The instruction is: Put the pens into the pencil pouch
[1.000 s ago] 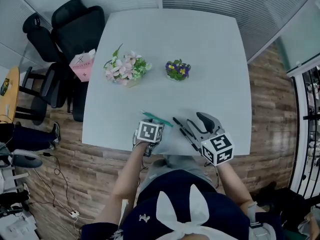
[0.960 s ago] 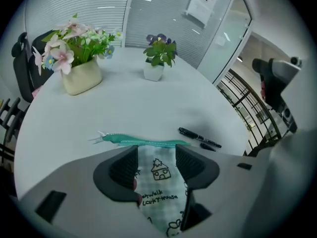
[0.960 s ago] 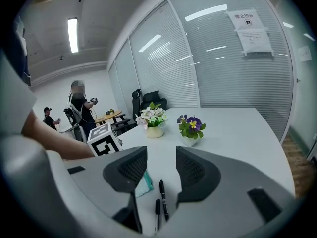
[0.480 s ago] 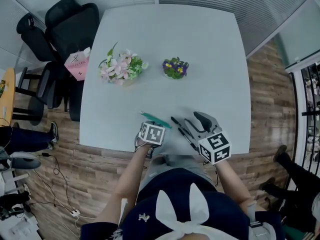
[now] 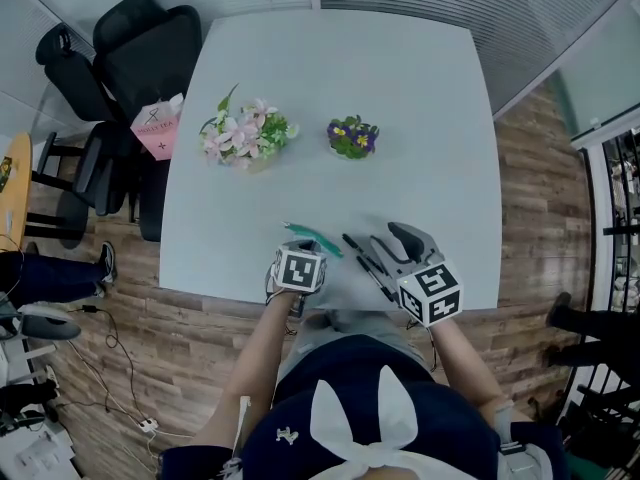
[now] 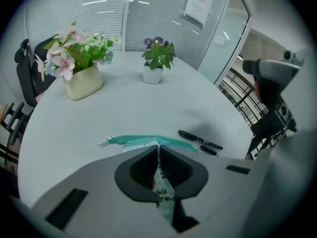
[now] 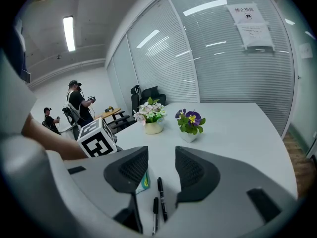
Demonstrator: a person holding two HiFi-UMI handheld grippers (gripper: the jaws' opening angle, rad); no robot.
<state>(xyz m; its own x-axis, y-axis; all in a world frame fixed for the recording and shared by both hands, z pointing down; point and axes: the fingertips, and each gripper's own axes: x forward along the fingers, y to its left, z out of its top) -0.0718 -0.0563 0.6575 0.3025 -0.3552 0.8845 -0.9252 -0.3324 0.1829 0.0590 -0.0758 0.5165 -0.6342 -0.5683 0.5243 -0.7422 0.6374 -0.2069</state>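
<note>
A clear pencil pouch [image 6: 148, 141] with a green zipper lies near the table's front edge. My left gripper [image 6: 158, 152] has just been closing and is shut on the pouch's near side, with the plastic pinched between the pads. Two black pens [image 6: 199, 140] lie side by side to the right of the pouch [image 5: 313, 238]. My right gripper [image 7: 162, 170] hangs over the pens [image 7: 160, 198], a little above the table. Its jaws have just been closing slightly but stand open, with nothing gripped. In the head view the right gripper [image 5: 388, 251] sits just right of the pens [image 5: 358, 252].
A beige vase of pink flowers [image 5: 245, 138] and a small pot of purple flowers [image 5: 354, 138] stand mid-table. Black office chairs [image 5: 140, 58] with a pink bag [image 5: 158, 128] are at the table's left. People stand far off [image 7: 79, 103].
Both grippers, the pouch and the pens stay where they were. A person's legs have come into view on the floor at the lower right.
</note>
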